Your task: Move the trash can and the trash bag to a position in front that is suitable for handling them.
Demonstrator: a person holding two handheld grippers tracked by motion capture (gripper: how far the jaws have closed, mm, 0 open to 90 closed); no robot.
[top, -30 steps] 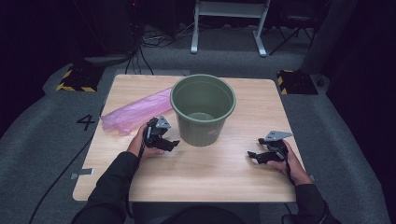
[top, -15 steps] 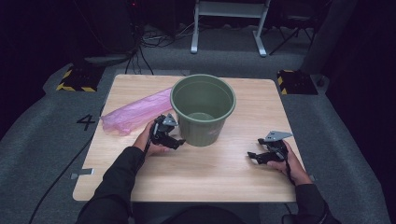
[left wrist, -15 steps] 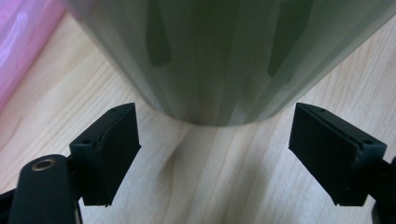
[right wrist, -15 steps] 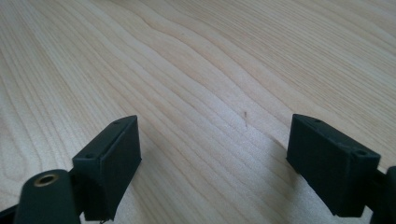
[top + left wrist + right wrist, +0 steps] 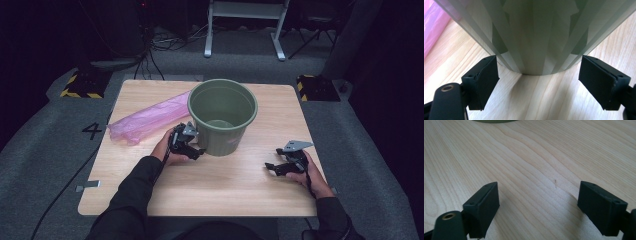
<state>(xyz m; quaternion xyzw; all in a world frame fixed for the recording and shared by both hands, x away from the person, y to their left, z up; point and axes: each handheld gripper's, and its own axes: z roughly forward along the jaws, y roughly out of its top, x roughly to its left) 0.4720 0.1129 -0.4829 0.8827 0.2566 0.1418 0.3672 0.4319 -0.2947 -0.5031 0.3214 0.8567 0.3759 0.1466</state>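
We see a pale wooden worktop (image 5: 210, 185) carrying everything. The largest thing on it is a green bucket (image 5: 223, 116), standing upright a little behind the middle of the worktop, nearer the far edge than the near one, its mouth open upward. Beside it, reaching from the bucket's left side toward the left edge, lies a crumpled pink plastic bag (image 5: 145, 119), flat on the wood; where its end meets the bucket we cannot tell whether the two touch.

Our left gripper (image 5: 192, 149) sits low at the bucket's near left side, right at the foot of the wall. In the left gripper view the bucket's base (image 5: 534, 37) fills the space ahead, and the fingers (image 5: 484, 82) stand spread wide on either side of its lower curve, with wood showing between each pad and the green wall, so nothing is pinched.

Our right gripper (image 5: 276, 168) rests near the right edge of the worktop, well apart from the bucket. In the right gripper view its fingers (image 5: 486, 205) are spread wide over bare wood, holding nothing.
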